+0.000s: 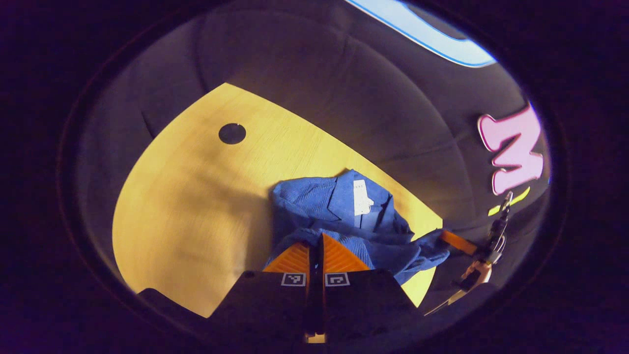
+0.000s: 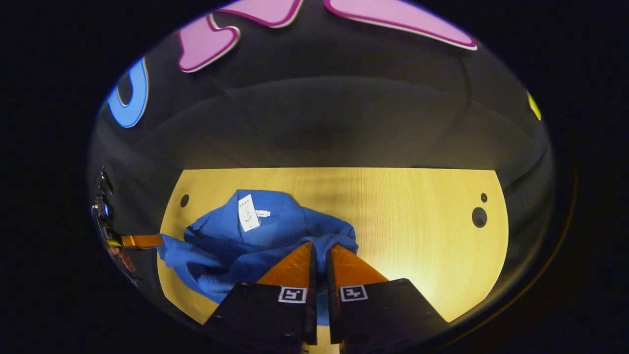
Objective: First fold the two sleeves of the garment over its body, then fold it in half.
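Left gripper [image 1: 317, 243] – clamped on blue garment [image 1: 339, 206] edge | right gripper [image 2: 319, 253] – clamped on garment's opposite edge | garment bunched ahead on bench [image 2: 417, 221]

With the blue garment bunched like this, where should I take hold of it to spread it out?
Judging by the heap, grip the blue garment at its loose outer edges, one gripper per side, coming in low from the near table edge. The middle, around the white tag, is layered folds; both grippers already have their jaws closed on the near edge.
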Available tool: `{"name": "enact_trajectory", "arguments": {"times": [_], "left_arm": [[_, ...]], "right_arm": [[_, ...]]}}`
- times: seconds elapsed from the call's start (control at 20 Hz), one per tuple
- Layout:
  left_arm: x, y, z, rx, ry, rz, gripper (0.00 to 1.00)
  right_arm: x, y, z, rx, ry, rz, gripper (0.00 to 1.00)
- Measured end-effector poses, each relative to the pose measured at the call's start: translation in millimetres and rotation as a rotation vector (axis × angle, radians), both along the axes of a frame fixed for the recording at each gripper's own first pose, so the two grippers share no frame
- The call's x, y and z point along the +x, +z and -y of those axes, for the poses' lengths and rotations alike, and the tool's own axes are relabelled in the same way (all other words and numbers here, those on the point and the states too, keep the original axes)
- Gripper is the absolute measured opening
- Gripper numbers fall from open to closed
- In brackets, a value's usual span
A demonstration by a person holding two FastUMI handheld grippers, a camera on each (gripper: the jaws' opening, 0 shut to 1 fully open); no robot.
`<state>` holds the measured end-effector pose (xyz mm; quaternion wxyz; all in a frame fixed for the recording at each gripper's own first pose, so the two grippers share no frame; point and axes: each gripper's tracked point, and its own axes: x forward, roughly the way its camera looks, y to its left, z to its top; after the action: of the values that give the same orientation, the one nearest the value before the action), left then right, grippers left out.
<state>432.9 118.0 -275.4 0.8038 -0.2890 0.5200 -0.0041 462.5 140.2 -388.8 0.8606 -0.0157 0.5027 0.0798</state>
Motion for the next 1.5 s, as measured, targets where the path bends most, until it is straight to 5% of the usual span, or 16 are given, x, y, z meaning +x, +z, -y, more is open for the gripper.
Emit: {"name": "enact_trajectory", "arguments": {"times": [0.3, 0.35, 0.4, 0.45, 0.5, 0.65, 0.95, 1.5], "left_arm": [[22.6, -50.5, -24.3, 0.125, 0.039, -0.085, 0.00], [27.1, -51.5, -22.6, 0.133, 0.044, -0.072, 0.04], [32.6, -49.3, -25.9, 0.165, 0.067, -0.048, 0.31], [44.6, -49.7, -29.1, 0.176, 0.101, -0.004, 0.58], [51.6, -40.3, -26.9, 0.148, 0.124, 0.048, 0.85], [51.3, -13.7, -23.0, 0.116, 0.143, 0.117, 0.84], [37.6, 53.5, -10.9, 0.225, 0.111, 0.284, 0.85], [-99.0, 164.3, 70.8, 0.528, -0.006, 0.569, 0.85]], "right_arm": [[17.5, -37.8, 14.0, -0.005, 0.004, -0.032, 0.11], [20.3, -37.9, 19.6, -0.022, 0.016, -0.010, 0.17], [25.5, -37.7, 25.3, -0.033, 0.030, 0.013, 0.22], [26.8, -31.4, 26.5, -0.016, 0.033, 0.030, 0.52], [31.4, -26.8, 25.1, 0.003, 0.030, 0.056, 0.48], [39.4, -1.1, 30.3, 0.039, 0.033, 0.145, 0.99], [3.4, 57.3, 11.9, 0.079, 0.138, 0.311, 0.98], [-117.7, 199.5, -4.5, 0.131, 0.239, 0.589, 0.98]]}}
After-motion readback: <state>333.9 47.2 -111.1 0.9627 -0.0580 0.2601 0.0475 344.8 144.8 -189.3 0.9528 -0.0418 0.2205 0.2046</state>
